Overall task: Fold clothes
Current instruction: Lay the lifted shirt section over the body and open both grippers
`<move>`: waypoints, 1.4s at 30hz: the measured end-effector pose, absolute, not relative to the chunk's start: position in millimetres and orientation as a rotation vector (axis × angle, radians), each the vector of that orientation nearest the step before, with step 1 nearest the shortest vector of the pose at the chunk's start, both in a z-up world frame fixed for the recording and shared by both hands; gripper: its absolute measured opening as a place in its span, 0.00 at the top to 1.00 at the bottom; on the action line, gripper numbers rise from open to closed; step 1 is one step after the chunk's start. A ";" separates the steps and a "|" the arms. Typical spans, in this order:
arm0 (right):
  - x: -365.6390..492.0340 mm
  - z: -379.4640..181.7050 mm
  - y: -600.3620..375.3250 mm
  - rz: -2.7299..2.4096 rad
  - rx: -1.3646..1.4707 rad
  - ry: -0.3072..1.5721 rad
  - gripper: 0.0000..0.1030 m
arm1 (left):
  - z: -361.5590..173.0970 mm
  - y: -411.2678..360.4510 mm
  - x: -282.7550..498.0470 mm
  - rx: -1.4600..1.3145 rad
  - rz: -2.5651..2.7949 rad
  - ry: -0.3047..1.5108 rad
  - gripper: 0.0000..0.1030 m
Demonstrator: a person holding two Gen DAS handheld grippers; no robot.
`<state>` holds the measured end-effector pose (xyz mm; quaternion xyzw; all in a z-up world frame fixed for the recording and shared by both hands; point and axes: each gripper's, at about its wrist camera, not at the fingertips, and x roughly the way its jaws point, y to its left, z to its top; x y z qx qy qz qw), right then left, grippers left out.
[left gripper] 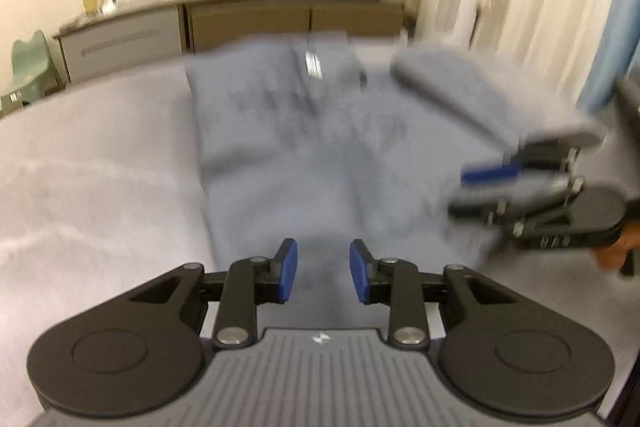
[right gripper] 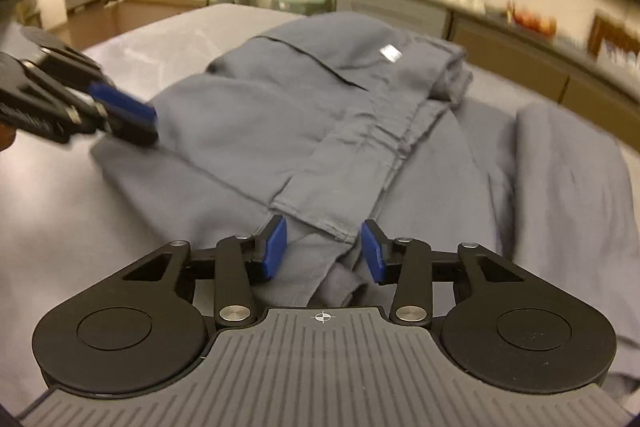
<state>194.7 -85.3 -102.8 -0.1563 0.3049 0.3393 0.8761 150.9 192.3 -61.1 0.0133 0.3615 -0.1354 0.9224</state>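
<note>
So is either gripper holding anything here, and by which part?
Nothing is held. The left gripper and right gripper are both open over the grey clothes.

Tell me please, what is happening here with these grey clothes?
A person with a gripper in each hand is folding grey clothes spread on a grey surface. The right gripper is open, with a folded edge of the cloth between its fingers but not pinched. The left gripper is also open and holds nothing, just at the near edge of the cloth. A white label shows on the top layer.
</note>
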 end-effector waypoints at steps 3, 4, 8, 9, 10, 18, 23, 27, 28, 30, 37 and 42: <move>203.9 -82.1 -86.9 0.712 -0.290 0.584 0.58 | -33.0 204.0 188.1 0.031 -0.223 0.682 0.70; 207.3 -77.8 -85.0 0.719 -0.280 0.567 0.58 | -27.6 205.4 207.7 0.038 -0.189 0.677 0.70; 210.7 -85.3 -75.8 0.742 -0.263 0.538 0.58 | -30.0 195.2 298.0 0.080 -0.132 0.676 0.70; 208.8 -92.5 -73.1 0.753 -0.276 0.542 0.59 | -38.1 189.9 319.6 0.078 -0.136 0.702 0.70; 205.6 -99.3 -71.3 0.758 -0.305 0.563 0.60 | -48.5 185.3 338.4 0.081 -0.134 0.732 0.69; 199.8 -112.0 -68.9 0.761 -0.362 0.602 0.55 | -95.2 181.7 387.5 0.147 0.022 0.870 0.69; 198.0 -84.4 -84.1 0.723 -0.296 0.548 0.58 | -75.7 182.7 348.9 0.071 -0.047 0.833 0.69; 206.4 -102.7 -84.4 0.707 -0.293 0.634 0.58 | -85.9 176.5 337.4 0.119 -0.007 0.865 0.70; 209.5 -110.4 -86.0 0.704 -0.285 0.660 0.53 | -79.6 174.5 338.3 0.108 0.008 0.877 0.71; 213.0 -100.7 -103.8 0.663 -0.239 0.667 0.52 | -57.9 169.0 336.3 0.085 0.021 0.872 0.72; 226.1 -55.7 -268.7 0.239 0.103 0.583 0.18 | 11.2 66.1 316.5 0.088 -0.176 0.790 0.24; 221.8 -62.6 -284.2 0.208 0.074 0.570 0.28 | 9.2 -52.3 339.4 0.096 -0.329 0.885 0.19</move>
